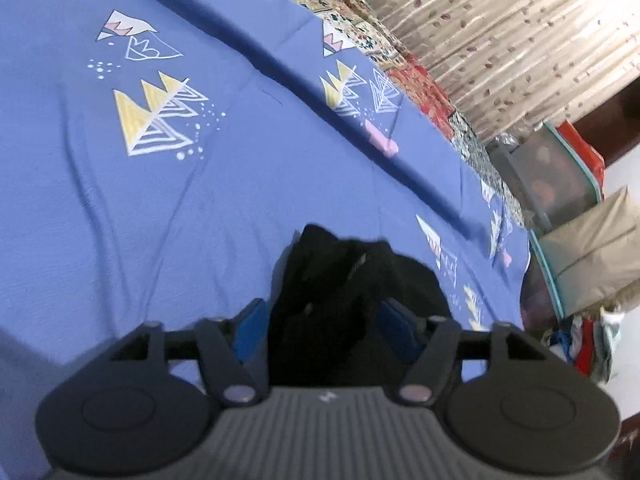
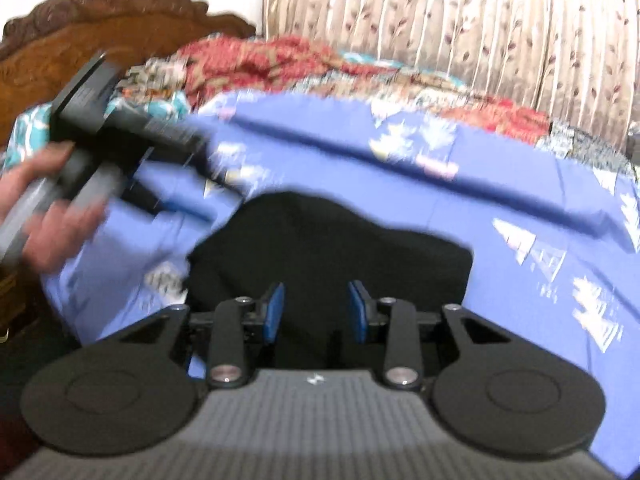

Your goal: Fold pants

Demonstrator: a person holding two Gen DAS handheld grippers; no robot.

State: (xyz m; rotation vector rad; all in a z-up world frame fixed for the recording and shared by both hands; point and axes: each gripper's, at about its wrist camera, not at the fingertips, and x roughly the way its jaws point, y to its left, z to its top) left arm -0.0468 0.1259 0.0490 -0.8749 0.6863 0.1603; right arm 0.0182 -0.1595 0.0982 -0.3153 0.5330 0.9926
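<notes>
- My left hand-held gripper and right hand-held gripper both stand open, gripping nothing.
- The black pants look bundled on the bed; a careless regrasp could undo the fold.

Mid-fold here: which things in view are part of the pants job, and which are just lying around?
Job: black pants; left gripper; right gripper; blue sheet they lie on.

Lying about: red patterned quilt; curtain; carved headboard; storage bags.
</notes>
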